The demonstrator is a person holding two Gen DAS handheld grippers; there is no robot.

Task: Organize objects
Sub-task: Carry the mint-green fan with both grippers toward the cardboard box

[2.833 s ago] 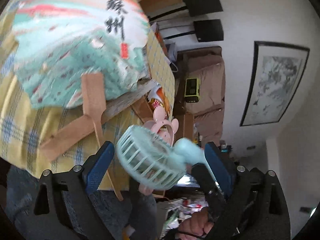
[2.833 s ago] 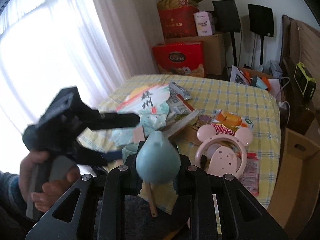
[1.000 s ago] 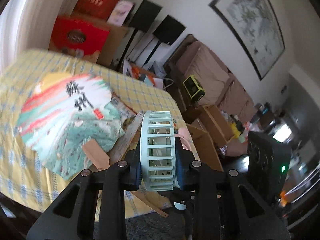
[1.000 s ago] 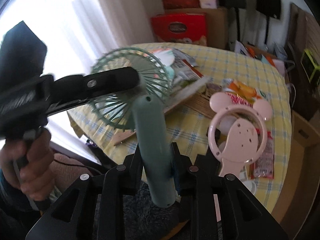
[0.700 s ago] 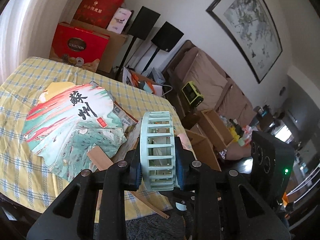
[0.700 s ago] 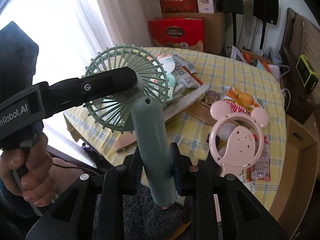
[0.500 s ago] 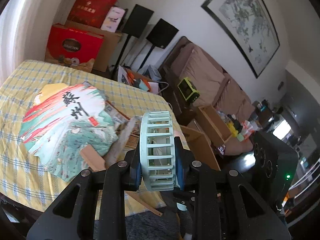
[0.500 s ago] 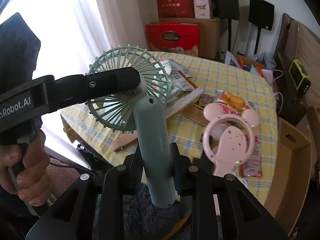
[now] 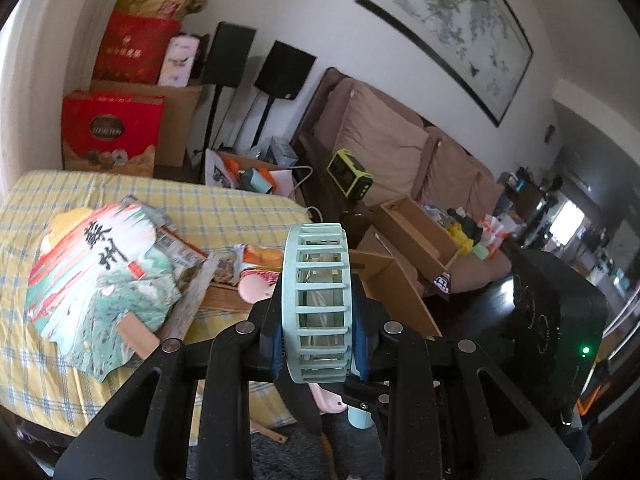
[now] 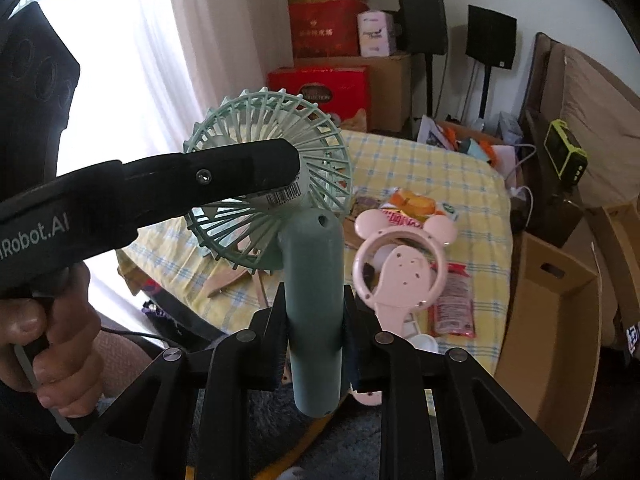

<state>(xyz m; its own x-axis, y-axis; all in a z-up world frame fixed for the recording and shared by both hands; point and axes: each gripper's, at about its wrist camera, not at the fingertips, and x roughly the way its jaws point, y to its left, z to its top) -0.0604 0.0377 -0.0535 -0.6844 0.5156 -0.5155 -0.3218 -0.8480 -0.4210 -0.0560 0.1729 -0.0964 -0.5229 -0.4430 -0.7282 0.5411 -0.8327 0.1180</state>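
Observation:
A mint-green handheld fan is held in the air over the near edge of the table by both grippers. My left gripper (image 9: 318, 320) is shut on the fan's round cage (image 9: 316, 272), seen edge-on between its pads. My right gripper (image 10: 315, 320) is shut on the fan's handle (image 10: 314, 264), which stands upright between its fingers. In the right wrist view the left gripper's black finger (image 10: 208, 184) lies across the fan head (image 10: 276, 128), and a hand (image 10: 60, 340) grips that tool at the lower left.
The yellow checked table (image 10: 440, 168) carries a pink mouse-eared fan (image 10: 400, 264), snack packets (image 10: 452, 304), a painted paper fan (image 9: 100, 264) and wooden slats. An open cardboard box (image 10: 552, 320) stands on the right of the table. Red gift boxes (image 9: 108, 136), speakers and a sofa stand behind.
The left gripper, open around the fan head at first, has shut on it. Over the last second both grippers have lifted the fan, and the table sits lower and farther off.

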